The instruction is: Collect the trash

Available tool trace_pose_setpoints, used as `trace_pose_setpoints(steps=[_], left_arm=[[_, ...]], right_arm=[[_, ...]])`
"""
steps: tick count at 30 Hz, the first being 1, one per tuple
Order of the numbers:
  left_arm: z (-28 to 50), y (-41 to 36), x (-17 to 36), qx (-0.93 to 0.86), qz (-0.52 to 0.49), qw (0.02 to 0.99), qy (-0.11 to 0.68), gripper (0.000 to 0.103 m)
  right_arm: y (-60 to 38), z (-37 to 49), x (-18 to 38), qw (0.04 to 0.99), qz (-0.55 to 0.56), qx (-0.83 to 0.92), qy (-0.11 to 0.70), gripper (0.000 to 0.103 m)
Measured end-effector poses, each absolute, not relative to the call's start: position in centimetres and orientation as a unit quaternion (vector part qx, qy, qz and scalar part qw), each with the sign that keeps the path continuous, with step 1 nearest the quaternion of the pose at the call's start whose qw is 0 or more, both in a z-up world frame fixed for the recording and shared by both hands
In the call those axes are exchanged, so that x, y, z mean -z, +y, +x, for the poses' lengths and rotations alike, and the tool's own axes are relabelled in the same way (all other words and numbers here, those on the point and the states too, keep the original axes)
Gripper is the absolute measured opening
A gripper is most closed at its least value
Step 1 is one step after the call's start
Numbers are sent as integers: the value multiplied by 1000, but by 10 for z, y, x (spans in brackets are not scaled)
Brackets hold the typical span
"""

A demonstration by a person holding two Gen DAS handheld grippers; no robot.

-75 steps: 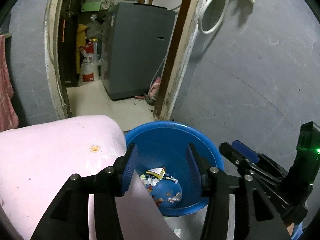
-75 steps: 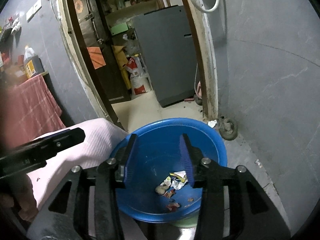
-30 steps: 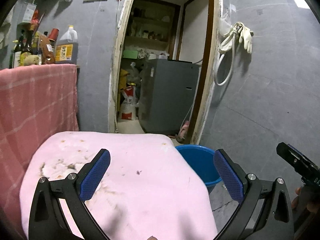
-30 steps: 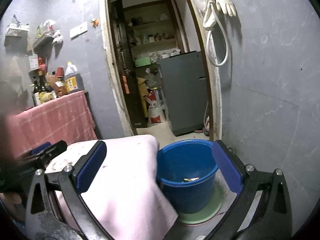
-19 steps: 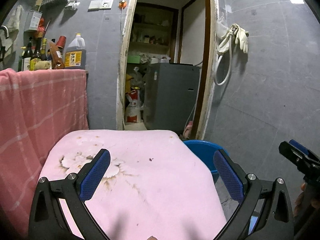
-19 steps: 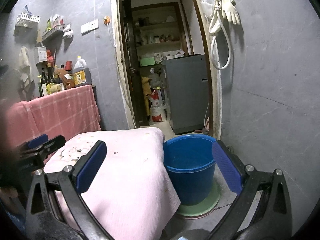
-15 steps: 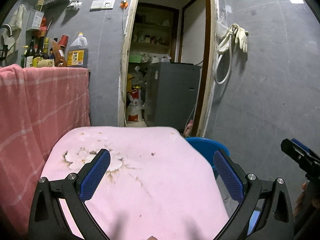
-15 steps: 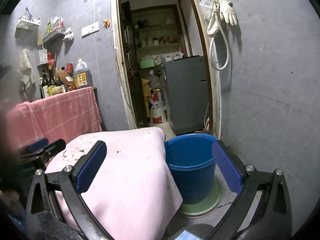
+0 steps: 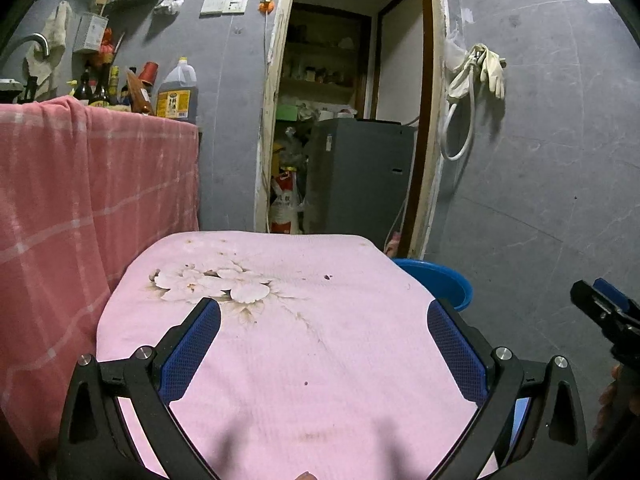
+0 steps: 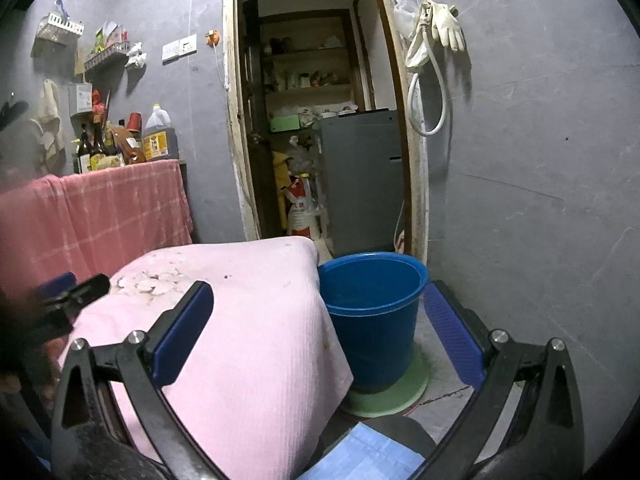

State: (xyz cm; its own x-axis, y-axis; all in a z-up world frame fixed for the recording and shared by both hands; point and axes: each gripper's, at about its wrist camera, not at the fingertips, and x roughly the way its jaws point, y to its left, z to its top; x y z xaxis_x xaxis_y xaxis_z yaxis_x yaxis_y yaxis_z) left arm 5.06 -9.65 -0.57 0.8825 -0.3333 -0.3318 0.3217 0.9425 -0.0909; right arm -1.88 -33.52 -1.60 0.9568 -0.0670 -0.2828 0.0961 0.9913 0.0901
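A blue bucket (image 10: 372, 312) stands on a green disc on the floor, right of a table under a pink cloth (image 10: 248, 332). Its rim also shows in the left wrist view (image 9: 436, 278) behind the cloth's corner. What lies inside it is hidden. My left gripper (image 9: 324, 344) is open and empty above the pink cloth (image 9: 304, 340). My right gripper (image 10: 320, 320) is open and empty, level with the bucket and short of it. No loose trash shows on the cloth, only small specks and a flower print.
A counter draped in red checked cloth (image 9: 80, 208) with bottles stands at the left. An open doorway with a grey appliance (image 9: 356, 176) lies behind the table. Grey tiled wall (image 10: 540, 200) runs along the right. A light blue sheet (image 10: 368, 456) lies low in the right wrist view.
Both grippers have pulled back and up from over the bucket and opened wide. The bucket now stands farther off, and the pink cloth fills the foreground.
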Motion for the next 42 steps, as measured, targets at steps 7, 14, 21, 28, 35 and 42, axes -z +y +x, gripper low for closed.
trace_pose_setpoints(steps=[7, 14, 21, 28, 35, 42], left_arm=[[44, -95, 13, 162, -7, 973, 166, 102], [44, -90, 15, 157, -6, 974, 166, 102], [45, -89, 15, 155, -7, 974, 167, 102], [46, -88, 17, 157, -8, 973, 171, 102], [46, -88, 17, 157, -8, 973, 172, 102], [46, -89, 17, 157, -7, 973, 171, 102]], right_arm=[[-333, -15, 23, 986, 55, 43, 149, 103], [-334, -13, 26, 986, 55, 38, 152, 103], [-334, -13, 26, 986, 56, 39, 154, 103], [-333, -13, 26, 986, 57, 38, 152, 103], [-334, -13, 26, 986, 56, 38, 153, 103], [-333, -13, 26, 986, 57, 38, 153, 103]])
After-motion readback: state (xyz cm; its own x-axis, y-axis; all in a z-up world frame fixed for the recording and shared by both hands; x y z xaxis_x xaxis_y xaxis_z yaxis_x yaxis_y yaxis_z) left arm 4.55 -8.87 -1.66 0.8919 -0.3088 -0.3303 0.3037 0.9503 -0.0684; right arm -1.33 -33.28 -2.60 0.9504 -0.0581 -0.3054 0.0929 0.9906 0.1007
